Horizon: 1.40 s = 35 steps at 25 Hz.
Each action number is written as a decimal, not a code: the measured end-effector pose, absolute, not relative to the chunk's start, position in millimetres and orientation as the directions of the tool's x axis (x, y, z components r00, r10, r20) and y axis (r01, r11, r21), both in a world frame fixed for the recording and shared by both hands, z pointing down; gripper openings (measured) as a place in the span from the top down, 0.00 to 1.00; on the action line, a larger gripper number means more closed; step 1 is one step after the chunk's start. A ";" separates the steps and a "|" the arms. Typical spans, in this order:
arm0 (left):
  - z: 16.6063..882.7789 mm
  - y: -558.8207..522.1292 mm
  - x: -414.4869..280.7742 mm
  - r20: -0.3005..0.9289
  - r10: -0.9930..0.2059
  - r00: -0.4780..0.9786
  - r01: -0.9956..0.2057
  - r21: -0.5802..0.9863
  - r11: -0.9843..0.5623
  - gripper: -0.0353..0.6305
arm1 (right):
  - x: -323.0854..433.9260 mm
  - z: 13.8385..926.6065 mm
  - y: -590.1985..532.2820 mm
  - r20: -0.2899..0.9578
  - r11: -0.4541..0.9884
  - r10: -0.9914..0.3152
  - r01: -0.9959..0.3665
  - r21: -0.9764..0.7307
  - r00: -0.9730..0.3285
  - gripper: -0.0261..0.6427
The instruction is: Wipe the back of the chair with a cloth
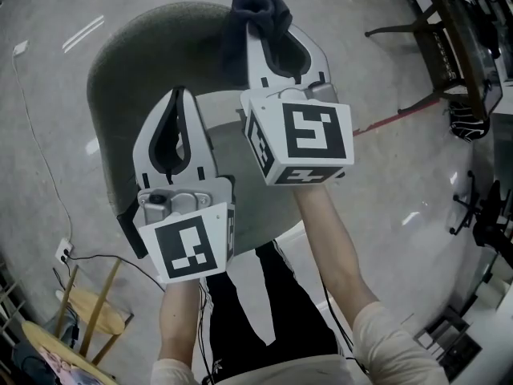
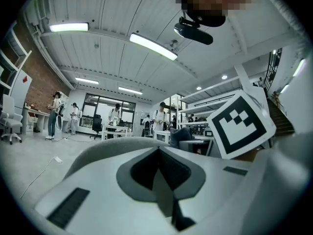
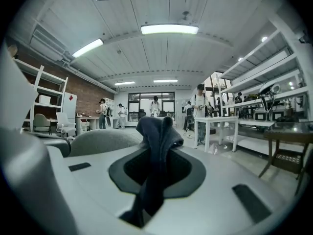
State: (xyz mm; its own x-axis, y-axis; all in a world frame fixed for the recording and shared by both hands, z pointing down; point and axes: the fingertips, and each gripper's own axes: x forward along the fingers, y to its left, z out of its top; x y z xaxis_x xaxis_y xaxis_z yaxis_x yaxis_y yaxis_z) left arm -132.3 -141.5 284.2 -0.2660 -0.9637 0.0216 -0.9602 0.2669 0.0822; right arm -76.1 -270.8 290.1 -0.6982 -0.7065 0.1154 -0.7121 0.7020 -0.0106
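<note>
A chair with a rounded grey-green back [image 1: 120,62] stands below me; its top edge shows as a grey curve in the left gripper view [image 2: 107,148] and the right gripper view [image 3: 98,140]. My right gripper [image 1: 260,29] is over the chair's far side, shut on a dark cloth [image 1: 258,2]. The cloth [image 3: 155,131] bunches above the jaws and hangs down between them [image 3: 152,155]. My left gripper [image 1: 179,96] is nearer to me, over the chair's middle, jaws pressed together with nothing in them [image 2: 159,153].
A dark wooden chair [image 1: 449,30] stands at the far right. A light wooden stool [image 1: 88,311] and a floor socket [image 1: 64,253] with cables are at the lower left. White tables [image 3: 215,124] and several people stand far off in the room.
</note>
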 end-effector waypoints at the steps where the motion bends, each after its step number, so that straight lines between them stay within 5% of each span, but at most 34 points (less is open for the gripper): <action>1: 284.3 -141.9 -130.2 0.022 -0.965 -0.262 -0.961 0.085 0.263 0.92 | -73.4 290.9 -271.5 0.117 0.698 -0.710 -0.716 -0.009 -0.694 0.87; 10: 289.9 -122.7 -140.6 0.028 -0.940 -0.339 -0.935 0.098 0.340 0.92 | -74.8 268.5 -248.6 0.063 0.739 -0.673 -0.673 0.033 -0.736 0.87; 23: 319.2 -8.8 -218.2 0.063 -0.808 -0.586 -0.805 0.063 0.590 0.92 | -196.8 310.8 -75.3 0.095 0.971 -0.219 -0.227 -0.074 -0.971 0.87; 35: 348.1 50.5 -259.2 0.117 -0.737 -0.666 -0.737 0.056 0.674 0.92 | -246.1 350.8 -22.4 0.147 0.989 -0.077 -0.094 -0.113 -0.986 0.87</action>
State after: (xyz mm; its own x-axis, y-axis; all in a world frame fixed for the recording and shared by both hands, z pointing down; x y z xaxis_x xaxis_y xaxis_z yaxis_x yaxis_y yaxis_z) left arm -259.2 50.5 348.1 -0.6656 -0.7371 0.1172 -0.7366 0.6740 0.0561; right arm -246.1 -22.4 350.8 -0.9861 -0.0771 0.1471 -0.0941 0.9892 -0.1127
